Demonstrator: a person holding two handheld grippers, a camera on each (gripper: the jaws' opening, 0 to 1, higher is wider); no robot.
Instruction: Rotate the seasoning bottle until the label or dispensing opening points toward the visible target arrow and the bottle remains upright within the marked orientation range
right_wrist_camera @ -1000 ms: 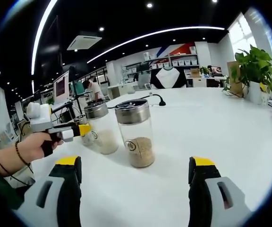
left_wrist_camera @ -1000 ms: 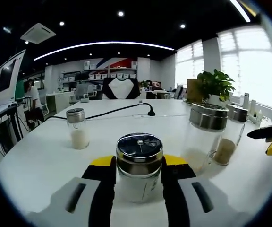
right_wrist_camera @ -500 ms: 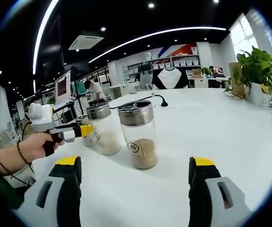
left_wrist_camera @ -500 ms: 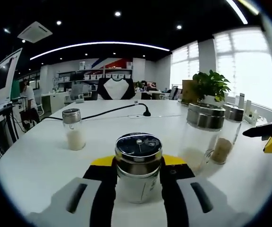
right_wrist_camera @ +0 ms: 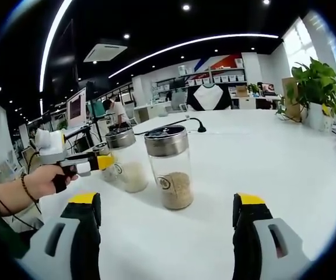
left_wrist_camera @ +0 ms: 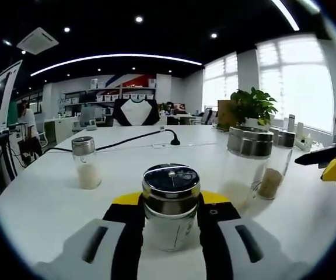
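Left tongs (left_wrist_camera: 170, 219) closed on the seasoning bottle (left_wrist_camera: 171, 205), jaws pressing both sides of its glass body; bottle upright on the white counter (left_wrist_camera: 45, 204), steel cap up, pale powder inside; in right gripper view the left tongs (right_wrist_camera: 98, 162) come in from the left, held in a hand (right_wrist_camera: 39, 181) w/ a bead bracelet, bottle mostly hidden behind the other jars there. Right tongs (right_wrist_camera: 167, 221) wide open, holding nothing, jaws well apart over bare counter. 2 bigger jars stand just beside each other right of the held bottle: near one w/ pale grains (left_wrist_camera: 244, 169), far one w/ tan grains (left_wrist_camera: 276, 166); in right gripper view the tan-grain jar (right_wrist_camera: 171, 169) is nearest the camera. Small shaker (left_wrist_camera: 86, 163) stands apart to the left; black cable (left_wrist_camera: 133, 139) runs across the counter behind; potted plant (left_wrist_camera: 251, 108) at the far right edge.
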